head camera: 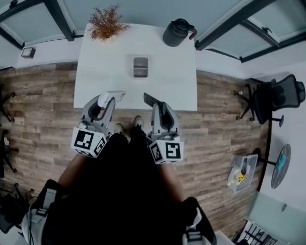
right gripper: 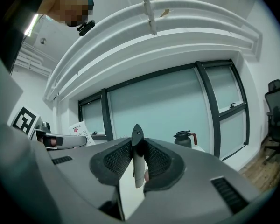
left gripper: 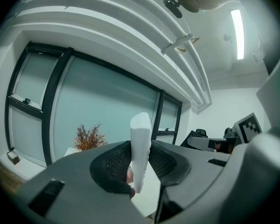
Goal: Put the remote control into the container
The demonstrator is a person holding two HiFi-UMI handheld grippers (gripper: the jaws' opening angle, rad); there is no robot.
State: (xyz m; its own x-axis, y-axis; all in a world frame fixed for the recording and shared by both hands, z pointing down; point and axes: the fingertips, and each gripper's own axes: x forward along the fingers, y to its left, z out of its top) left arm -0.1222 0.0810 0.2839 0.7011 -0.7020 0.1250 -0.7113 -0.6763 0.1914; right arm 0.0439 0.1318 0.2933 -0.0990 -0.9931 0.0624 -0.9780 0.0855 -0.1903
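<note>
White table (head camera: 104,73): container (head camera: 141,67), plant (head camera: 106,22), jug (head camera: 177,32)

head: overhead, steeply down | gripper views: close, level toward window (left gripper: 102,106) | shared: table (head camera: 107,70)

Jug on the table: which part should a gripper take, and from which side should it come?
Take it by the handle, coming from the right in the head view. The jug stands upright and its round body looks too wide for the jaws; the handle sticks out on that side, thin enough to pinch, I think.
</note>
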